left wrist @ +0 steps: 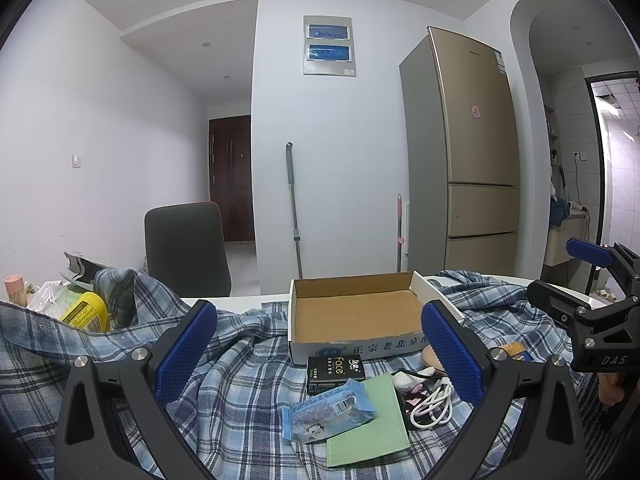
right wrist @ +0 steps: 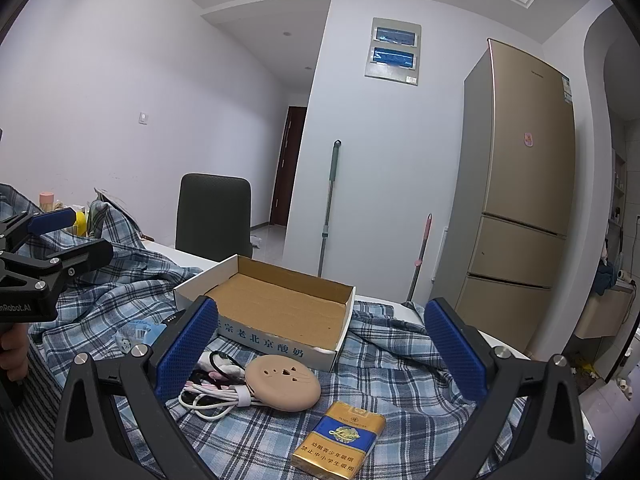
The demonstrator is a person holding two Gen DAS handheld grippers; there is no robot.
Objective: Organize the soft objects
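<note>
Between the wide-spread, blue-ribbed fingers of the left gripper (left wrist: 320, 352) lie a crinkly blue tissue pack (left wrist: 326, 414) and flat green cloth (left wrist: 370, 424); the right gripper (right wrist: 324, 344), likewise agape, frames a round tan pad (right wrist: 282, 382) before the shallow cardboard box (right wrist: 280, 308).

The black box (left wrist: 335, 368) near my left tongs reads "Face". The carton's (right wrist: 276, 344) near wall carries "老北京酸奶"; from my left view it starts "正宗老北京". My right tongs' (left wrist: 608, 360) body is marked "DAS"; my left tongs' (right wrist: 24, 307) body shows "nRobot.AI", its start cut off. The cigarette pack (right wrist: 340, 440) prints "劝阻青少年吸烟" over "禁止中小学生吸烟". The fridge's labels are too small to read.
</note>
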